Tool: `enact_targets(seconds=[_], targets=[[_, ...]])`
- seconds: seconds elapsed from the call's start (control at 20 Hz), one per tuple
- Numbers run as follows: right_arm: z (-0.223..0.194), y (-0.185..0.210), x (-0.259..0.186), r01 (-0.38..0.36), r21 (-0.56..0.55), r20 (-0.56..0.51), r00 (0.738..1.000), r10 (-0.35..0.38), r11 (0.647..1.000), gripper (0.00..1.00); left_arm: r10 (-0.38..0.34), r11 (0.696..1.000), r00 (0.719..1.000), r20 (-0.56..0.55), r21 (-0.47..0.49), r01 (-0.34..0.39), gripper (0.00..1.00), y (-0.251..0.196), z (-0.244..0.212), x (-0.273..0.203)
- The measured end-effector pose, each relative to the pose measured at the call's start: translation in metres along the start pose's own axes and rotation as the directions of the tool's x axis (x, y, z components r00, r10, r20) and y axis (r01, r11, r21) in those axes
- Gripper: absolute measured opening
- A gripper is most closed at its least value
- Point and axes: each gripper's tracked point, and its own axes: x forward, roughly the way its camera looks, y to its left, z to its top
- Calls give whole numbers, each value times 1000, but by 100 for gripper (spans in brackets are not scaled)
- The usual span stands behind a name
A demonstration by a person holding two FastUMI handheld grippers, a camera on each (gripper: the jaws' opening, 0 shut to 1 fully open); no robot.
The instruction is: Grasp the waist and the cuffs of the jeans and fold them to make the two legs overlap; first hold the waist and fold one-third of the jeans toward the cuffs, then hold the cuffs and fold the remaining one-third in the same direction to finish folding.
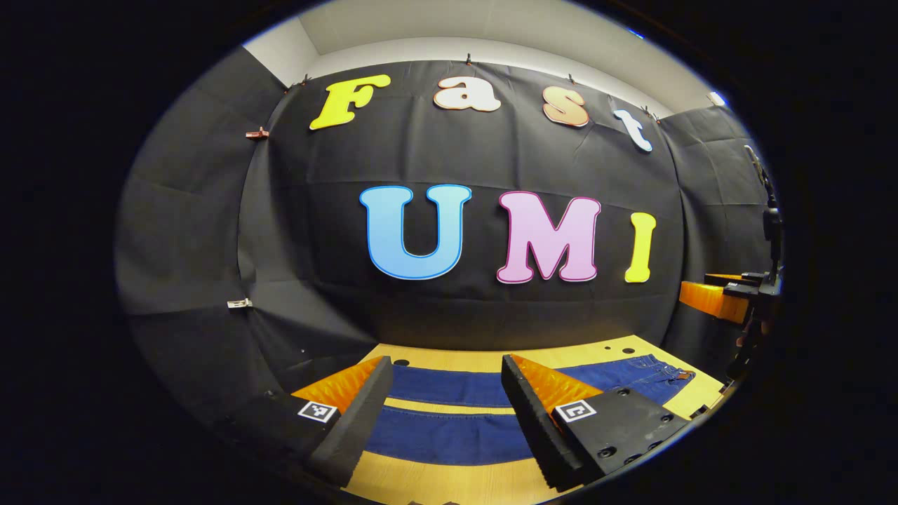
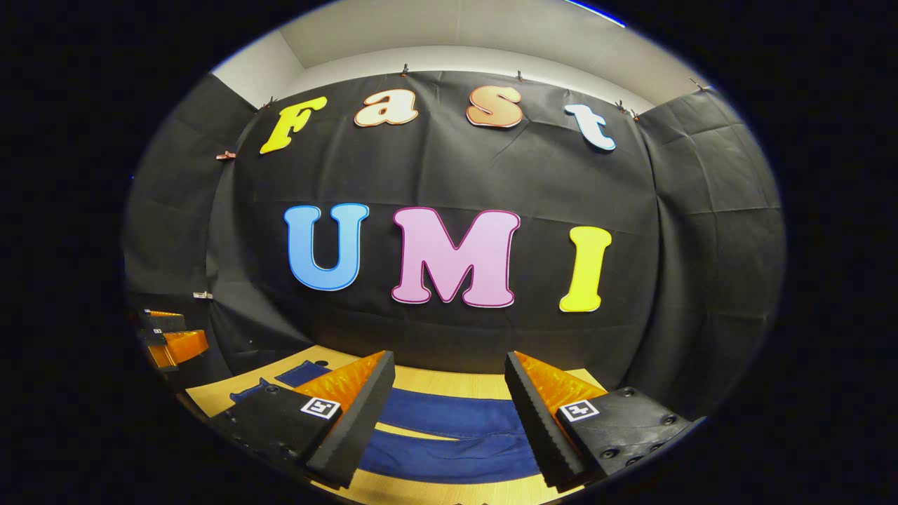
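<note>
The jeans [image 1: 449, 414] lie flat across the table [image 1: 435, 484], legs apart, waist seemingly toward its right edge. Left gripper [image 1: 445, 414] and right gripper [image 2: 445, 421] hover wide open, empty. Lower both, pinching the near leg's waist and cuff edges together.

Jeans [image 1: 449, 435] lie flat on table [image 1: 456, 484], unobstructed above

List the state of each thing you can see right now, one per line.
jeans: spread flat on the table, legs apart, not yet folded
left gripper: open, above the jeans, holding nothing
right gripper: open, above the jeans, holding nothing
table: bears the jeans
</note>
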Motion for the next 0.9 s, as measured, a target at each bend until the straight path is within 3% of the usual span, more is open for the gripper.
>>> enact_targets(seconds=[0.35, 0.5, 0.7, 0.9], targets=[[-7, 2, -20, -9, -14, -24, 1000, 9, 1000, 97, 6, 997, 1000, -5, 72, -6, 97, 21, -6, -3], [-10, -4, -26, -3, -39, -29, 1000, 2, 999, 97, 36, 986, 999, -34, 164, -30, 98, 55, -23, 5], [-16, -19, -26, 19, -37, -53, 998, -21, 999, 97, 62, 941, 991, -117, 337, -19, 98, 110, -62, 25], [-37, -28, -14, 17, -42, -124, 992, -22, 999, 97, 55, 838, 959, -278, 535, 107, 98, 157, -129, 40]])
